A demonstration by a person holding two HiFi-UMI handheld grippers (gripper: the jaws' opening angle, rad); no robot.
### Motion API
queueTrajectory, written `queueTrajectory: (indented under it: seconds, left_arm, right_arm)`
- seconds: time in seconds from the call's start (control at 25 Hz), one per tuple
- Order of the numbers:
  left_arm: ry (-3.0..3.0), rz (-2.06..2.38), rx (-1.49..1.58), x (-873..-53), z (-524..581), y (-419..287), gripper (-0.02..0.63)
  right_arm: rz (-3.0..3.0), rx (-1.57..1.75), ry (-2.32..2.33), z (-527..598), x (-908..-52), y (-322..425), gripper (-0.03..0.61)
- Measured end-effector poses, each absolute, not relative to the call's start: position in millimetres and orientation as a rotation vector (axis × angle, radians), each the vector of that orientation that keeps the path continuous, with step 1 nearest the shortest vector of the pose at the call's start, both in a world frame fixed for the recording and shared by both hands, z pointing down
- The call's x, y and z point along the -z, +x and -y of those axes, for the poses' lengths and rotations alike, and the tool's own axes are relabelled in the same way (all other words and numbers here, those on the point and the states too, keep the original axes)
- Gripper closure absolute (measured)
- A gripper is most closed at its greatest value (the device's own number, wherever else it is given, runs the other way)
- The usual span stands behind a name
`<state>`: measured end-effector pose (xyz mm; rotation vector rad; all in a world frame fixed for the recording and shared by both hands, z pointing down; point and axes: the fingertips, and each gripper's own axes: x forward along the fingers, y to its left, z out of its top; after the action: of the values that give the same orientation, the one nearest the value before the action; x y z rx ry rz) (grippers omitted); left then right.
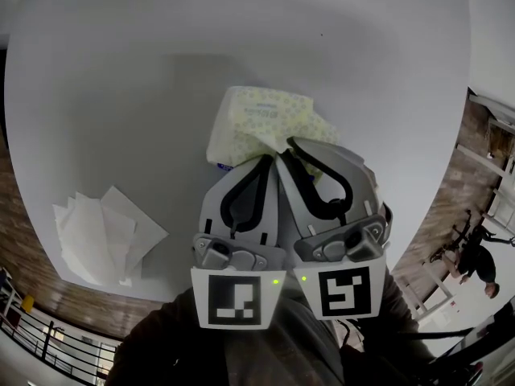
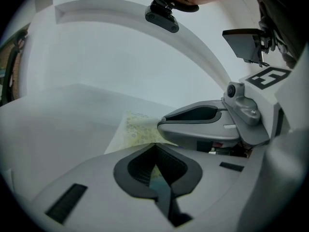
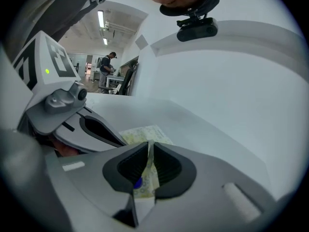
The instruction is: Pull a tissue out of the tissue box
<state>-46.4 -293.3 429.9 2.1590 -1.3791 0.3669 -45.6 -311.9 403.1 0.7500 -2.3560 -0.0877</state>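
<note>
A soft tissue pack (image 1: 261, 119), pale yellow with a small print, lies on the white table (image 1: 145, 95). Both grippers meet at its near edge, side by side. My left gripper (image 1: 268, 159) has its jaws drawn together over that edge, and the wrapper (image 2: 137, 129) shows between the pads and just beyond the left gripper (image 2: 155, 147). My right gripper (image 1: 290, 143) stands to its right, jaws close together. In the right gripper view a thin upright sheet of tissue (image 3: 149, 154) is pinched between the right gripper (image 3: 148, 148) pads, with the pack (image 3: 145, 134) beyond.
A loose pile of white tissues (image 1: 100, 236) lies near the table's front left edge. The rounded table edge (image 1: 418, 215) drops to a wooden floor on the right, where a person (image 1: 476, 257) stands far off. A railing (image 1: 48, 340) runs at lower left.
</note>
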Motion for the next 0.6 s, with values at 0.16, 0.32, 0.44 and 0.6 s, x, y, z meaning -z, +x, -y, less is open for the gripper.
queueTrajectory:
  seconds: [0.16,0.32,0.44,0.6]
  left_arm:
    - [2.184,1.387,-0.376,-430,294,-46,0.612]
    - [2.192,1.391,-0.376,-426,295,-44,0.612]
    - [2.19,1.394,-0.388,-426,297,-44,0.612]
    - [2.162,1.412,-0.381,-424,299,-46,0.612]
  right_arm:
    - [2.392,0.088,0.791,306,-393,-51,0.571]
    - [2.423,0.055,0.797,304,-384,-50,0.574]
    - [2.46,0.028,0.81,304,-372,-48,0.574]
    - [2.482,0.031,0.829,305,-356,-45,0.575]
